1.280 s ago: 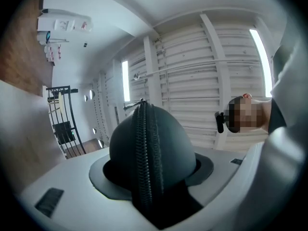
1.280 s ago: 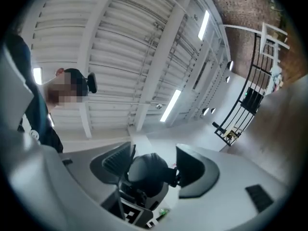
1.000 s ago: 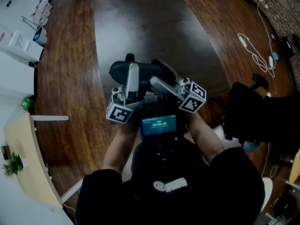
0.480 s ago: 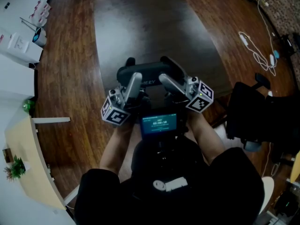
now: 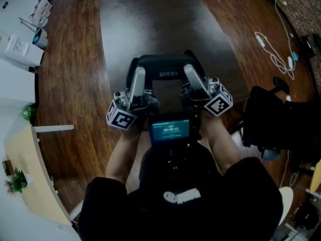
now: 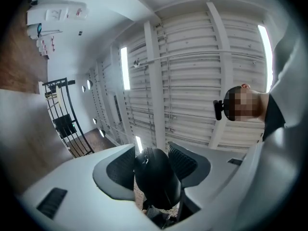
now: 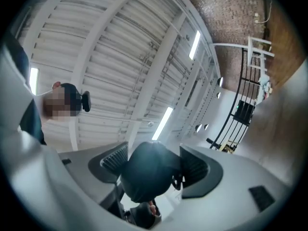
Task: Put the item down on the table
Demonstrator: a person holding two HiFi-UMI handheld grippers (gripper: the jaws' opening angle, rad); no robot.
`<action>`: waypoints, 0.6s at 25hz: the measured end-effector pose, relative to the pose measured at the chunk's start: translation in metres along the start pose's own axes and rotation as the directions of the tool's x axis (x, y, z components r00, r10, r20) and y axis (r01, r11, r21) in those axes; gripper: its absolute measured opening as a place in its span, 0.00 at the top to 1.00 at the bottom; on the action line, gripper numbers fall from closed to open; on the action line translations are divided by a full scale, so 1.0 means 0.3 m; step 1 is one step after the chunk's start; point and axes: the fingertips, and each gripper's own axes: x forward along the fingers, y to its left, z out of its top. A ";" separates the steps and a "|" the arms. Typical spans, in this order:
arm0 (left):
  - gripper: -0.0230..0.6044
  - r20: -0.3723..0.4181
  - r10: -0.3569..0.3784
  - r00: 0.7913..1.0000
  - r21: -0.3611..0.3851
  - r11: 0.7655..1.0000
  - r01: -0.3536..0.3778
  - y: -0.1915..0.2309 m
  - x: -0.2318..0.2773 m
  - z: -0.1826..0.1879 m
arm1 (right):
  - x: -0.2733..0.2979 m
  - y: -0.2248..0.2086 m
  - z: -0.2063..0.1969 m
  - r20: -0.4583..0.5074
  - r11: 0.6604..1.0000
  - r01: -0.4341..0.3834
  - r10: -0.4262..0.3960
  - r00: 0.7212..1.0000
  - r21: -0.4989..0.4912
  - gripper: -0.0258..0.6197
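Note:
A black U-shaped item (image 5: 165, 73) with white lettering hangs above the near edge of the dark table (image 5: 150, 24), held between both grippers. My left gripper (image 5: 137, 73) grips its left arm, and my right gripper (image 5: 191, 72) grips its right arm. In the left gripper view the black rounded end (image 6: 158, 182) fills the gap between the pads; these jaws have just been closing on it. In the right gripper view the other black end (image 7: 147, 172) sits between the pads and touches both; these jaws have just eased a little wider. Both gripper cameras look up at the ceiling.
A small screen (image 5: 170, 129) is mounted at the person's chest. At the right stands a black chair (image 5: 276, 119), with white cables (image 5: 273, 54) on the wooden floor beyond it. A white cabinet (image 5: 20, 49) and a light desk (image 5: 25, 169) line the left side.
Both grippers have moved away from the body and spread apart. The black item has turned from a bunched, tilted pose to lying square across them, its lettering now facing up.

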 end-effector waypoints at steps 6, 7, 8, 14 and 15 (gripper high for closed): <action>0.64 0.048 0.024 0.999 -0.019 1.000 -0.023 0.053 0.050 -0.009 | 0.039 -0.096 0.029 0.160 0.987 0.081 -0.104 0.982 0.140 0.36; 0.64 0.055 0.021 0.998 -0.032 0.999 -0.019 0.053 0.065 -0.013 | 0.040 -0.111 0.029 0.180 0.982 0.092 -0.122 0.976 0.167 0.36; 0.64 0.056 0.017 0.998 -0.037 0.999 -0.015 0.053 0.080 -0.017 | 0.043 -0.124 0.031 0.196 0.978 0.101 -0.137 0.971 0.182 0.35; 0.74 -0.112 0.073 0.991 0.139 0.989 -0.058 0.118 0.081 -0.095 | 0.035 -0.170 0.128 0.185 0.987 0.157 -0.158 0.970 0.019 0.38; 0.77 -0.172 0.113 0.979 0.237 0.969 -0.070 0.134 0.063 -0.109 | 0.031 -0.164 0.164 0.157 0.985 0.158 -0.147 0.977 -0.061 0.38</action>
